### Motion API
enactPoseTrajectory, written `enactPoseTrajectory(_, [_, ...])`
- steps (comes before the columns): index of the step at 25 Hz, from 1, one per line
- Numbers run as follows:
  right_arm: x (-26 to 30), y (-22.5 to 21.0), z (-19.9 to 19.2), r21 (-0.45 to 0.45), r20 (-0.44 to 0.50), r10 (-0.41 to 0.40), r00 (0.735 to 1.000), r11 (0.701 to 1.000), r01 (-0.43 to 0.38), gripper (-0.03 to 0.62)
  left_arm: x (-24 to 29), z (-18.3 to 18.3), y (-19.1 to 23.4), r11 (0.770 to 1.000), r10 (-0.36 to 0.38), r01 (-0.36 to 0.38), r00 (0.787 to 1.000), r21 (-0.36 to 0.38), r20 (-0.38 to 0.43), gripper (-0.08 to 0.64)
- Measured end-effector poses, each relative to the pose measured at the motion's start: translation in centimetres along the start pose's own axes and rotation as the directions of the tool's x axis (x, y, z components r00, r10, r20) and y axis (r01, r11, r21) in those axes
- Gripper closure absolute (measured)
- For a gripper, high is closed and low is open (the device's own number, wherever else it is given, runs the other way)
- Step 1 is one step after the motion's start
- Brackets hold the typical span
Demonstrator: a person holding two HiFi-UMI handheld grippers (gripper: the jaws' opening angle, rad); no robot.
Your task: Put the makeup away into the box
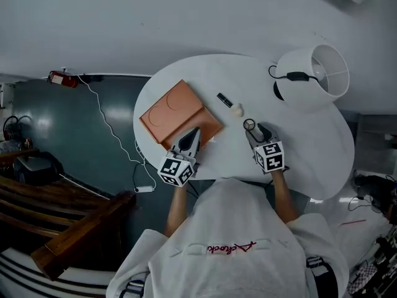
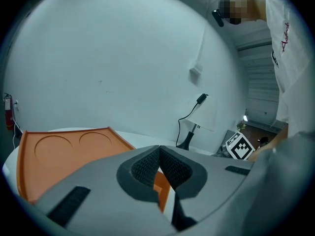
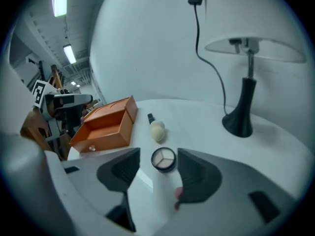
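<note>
Left gripper (image 2: pixel 158 149): pressed together, its 2 ribbed pads meeting at the tips with nothing pinched between them. In the head view its tip reaches over the near edge of the orange box.

Right gripper (image 3: pixel 160 156): spread, pointing down at the table, with the round compact sitting between its 2 jaws. The pads flank the compact on either side and do not visibly press on it.

Compact (image 3: pixel 163 160): a small black-rimmed disc showing 3 pale shades, lying flat on the table inside the right gripper's gap, well apart from the box.

Box (image 1: pixel 180 113): orange, open, its lid laid back flat with 2 round recesses showing. It sits directly ahead of and under the left gripper, and off to the left of the right gripper. No makeup can be seen in it.

Sponge (image 3: pixel 157 131): a cream, egg-shaped puff just beyond the right gripper's tips, past the compact.

Black tube (image 3: pixel 150 117): slim, lying just behind the sponge, between it and the box's right side.

Lamp (image 3: pixel 246 82): white shade, black stem and base, standing ahead and to the right of the right gripper, a black cord hanging down beside it.

Table (image 1: pixel 310 148): white and round, bearing everything, with both grippers at its near edge.

Person (image 1: pixel 242 241): in a white top, 1 gripper in each hand.
</note>
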State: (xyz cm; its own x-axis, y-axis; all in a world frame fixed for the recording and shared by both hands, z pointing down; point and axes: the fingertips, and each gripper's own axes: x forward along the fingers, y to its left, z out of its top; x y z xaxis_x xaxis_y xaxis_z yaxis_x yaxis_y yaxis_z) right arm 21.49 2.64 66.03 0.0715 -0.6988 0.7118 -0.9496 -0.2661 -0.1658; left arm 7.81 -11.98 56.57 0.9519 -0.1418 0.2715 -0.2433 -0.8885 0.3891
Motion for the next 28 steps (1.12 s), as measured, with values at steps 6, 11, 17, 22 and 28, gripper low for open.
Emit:
enactPoseTrajectory(6, [3.0,-0.3,-2.1,-0.071,-0.115,-0.01,0.993,0.997,0.002,0.337,-0.3,-0.6,0.6,1.0,0.023,-0.023,1.0,-0.016,-0.004,0.549])
enactPoseTrajectory(11, [4.6,-0.8,-2.7,-0.073,-0.169,-0.043,0.985,0.997,0.031,0.339,-0.9,-1.0,1.2,0.999,0.043,-0.044,0.999,-0.027,-0.004,0.549])
enactPoseTrajectory(17, [4.8,-1.2,-2.7,-0.081,-0.188,-0.07,0.98,0.995,0.056,0.367,-1.3,-0.8,1.7,0.998,0.059,-0.059,0.998,-0.035,0.009,0.549])
enactPoseTrajectory(22, [4.4,-1.1,-1.8,-0.061,-0.153,-0.061,0.986,0.997,0.052,0.368,-1.5,0.1,1.7,0.997,0.066,-0.065,0.997,-0.027,0.035,0.549])
enactPoseTrajectory(28, [1.6,-0.9,4.1,-0.052,0.033,-0.059,0.998,0.997,0.061,0.368,-2.1,2.3,1.5,0.997,0.082,-0.082,0.992,-0.004,0.094,0.549])
